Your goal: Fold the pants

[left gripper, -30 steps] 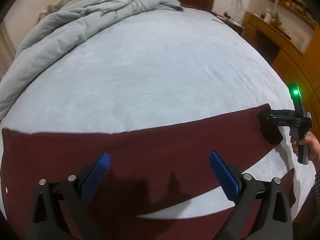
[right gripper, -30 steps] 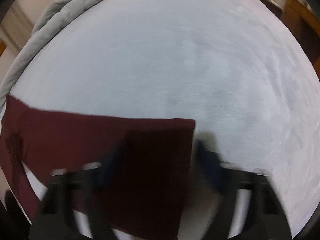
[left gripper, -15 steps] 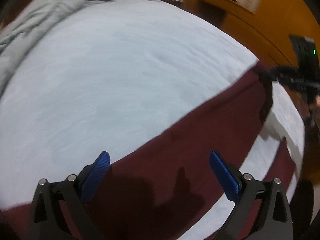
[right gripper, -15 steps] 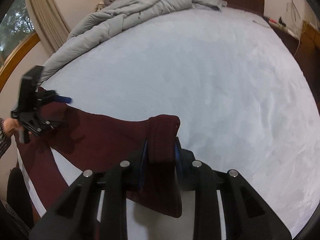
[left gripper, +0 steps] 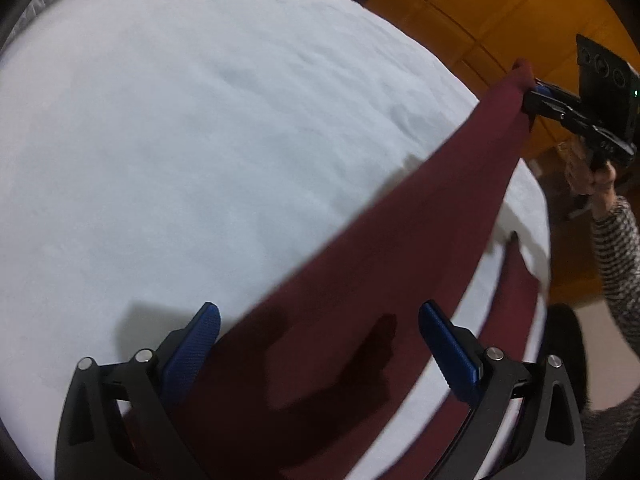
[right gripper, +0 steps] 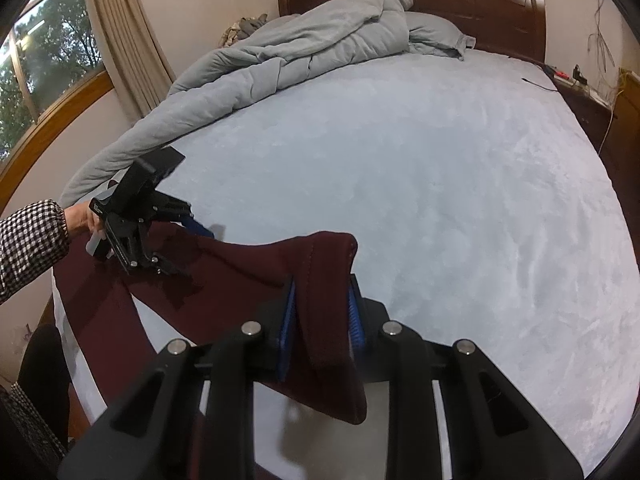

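Dark maroon pants [left gripper: 392,264] lie along the near edge of a pale blue bed [left gripper: 200,140]. My right gripper [right gripper: 320,320] is shut on the hem end of one leg [right gripper: 324,280] and holds it lifted off the bed; it also shows in the left wrist view [left gripper: 532,100] at the far right, with the leg stretched up to it. My left gripper [left gripper: 316,340] is open, its blue pads [left gripper: 192,348] spread wide just above the pants near the waist end. It shows in the right wrist view [right gripper: 176,236] over the fabric. The second leg [left gripper: 516,292] lies flat nearer the bed's edge.
A crumpled grey duvet [right gripper: 280,52] and pillow lie along the far left of the bed by the dark wooden headboard [right gripper: 480,4]. Orange wooden cabinets [left gripper: 480,12] stand beyond the bed's right side. A window with a curtain [right gripper: 120,40] is at the left.
My right gripper closed on the leg hem and lifted it up off the bed. My left gripper swung to the right over the pants and stayed open.
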Available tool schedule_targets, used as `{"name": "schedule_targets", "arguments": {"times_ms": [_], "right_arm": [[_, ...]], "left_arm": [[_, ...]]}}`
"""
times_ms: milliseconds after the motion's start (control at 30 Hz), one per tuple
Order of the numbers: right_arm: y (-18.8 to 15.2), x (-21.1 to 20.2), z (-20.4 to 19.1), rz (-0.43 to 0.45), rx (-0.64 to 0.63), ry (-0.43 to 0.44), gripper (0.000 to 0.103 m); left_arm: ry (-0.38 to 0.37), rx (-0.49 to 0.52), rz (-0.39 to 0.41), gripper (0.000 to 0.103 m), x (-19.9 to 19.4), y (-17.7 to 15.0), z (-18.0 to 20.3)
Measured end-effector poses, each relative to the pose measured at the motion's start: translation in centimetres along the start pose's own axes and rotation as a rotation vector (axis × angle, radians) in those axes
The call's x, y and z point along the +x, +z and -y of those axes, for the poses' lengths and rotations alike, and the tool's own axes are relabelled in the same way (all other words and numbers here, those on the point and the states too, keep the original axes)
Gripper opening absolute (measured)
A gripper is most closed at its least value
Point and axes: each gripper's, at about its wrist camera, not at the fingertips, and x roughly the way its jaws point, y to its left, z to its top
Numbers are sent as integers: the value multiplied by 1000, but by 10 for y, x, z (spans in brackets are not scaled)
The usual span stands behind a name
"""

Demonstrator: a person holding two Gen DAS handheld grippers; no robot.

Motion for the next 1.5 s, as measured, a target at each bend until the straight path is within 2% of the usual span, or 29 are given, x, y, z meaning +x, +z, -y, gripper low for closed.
{"name": "schedule_targets", "arguments": {"times_ms": [33, 100, 133, 167, 200, 267, 367, 467, 633, 800, 933, 1133, 1200, 1233, 1300, 1367, 1433, 1500], "right_arm": [[0, -1, 0, 2, 2, -2, 22], [-1, -3, 0, 11, 15, -4, 20], [-1, -4, 1, 17, 28, -4, 18], [-2, -6, 2, 21, 38, -2, 16], [-4, -7, 2, 28, 48, 0, 16], [-8, -9, 3, 32, 61, 2, 15], [-17, -16, -2, 42, 70, -7, 15], [-28, -29, -6, 64, 87, -17, 14], [-51, -46, -20, 75, 87, -37, 14], [-89, -54, -41, 39, 79, -57, 14], [-124, -55, -54, -3, 80, -68, 14], [-170, -59, -79, -20, 68, -142, 15], [-182, -55, -84, -54, 74, -160, 23], [-190, -53, -86, -79, 84, -159, 31], [-199, -52, -90, -110, 112, -146, 38], [-206, -57, -96, -131, 155, -123, 58], [-210, -66, -103, -132, 200, -109, 65], [-216, -78, -104, -134, 308, -71, 70]], "left_arm": [[-13, -7, -9, 99, 0, -3, 1], [-42, -33, -23, 88, 0, -8, 2], [-46, -46, -27, 64, 0, -9, 1], [-44, -62, -32, 36, -1, -12, 1], [-39, -68, -29, 30, -6, -17, -1], [-3, -78, 33, 18, -19, -23, 5], [65, -78, 127, 14, -39, -29, 23], [174, -36, 198, 13, -62, -44, 65], [307, 15, 213, 13, -74, -74, 125], [355, -13, 219, 13, -62, -115, 167], [382, -42, 234, 13, -51, -145, 186], [415, -24, 254, 13, -25, -180, 216], [435, -17, 229, 13, -12, -192, 218], [443, -15, 211, 13, -5, -195, 218], [465, -21, 184, 13, 13, -204, 216], [486, -20, 175, 14, 25, -209, 215], [498, -23, 180, 14, 30, -209, 214], [490, -51, 195, 15, 32, -209, 212]]}}
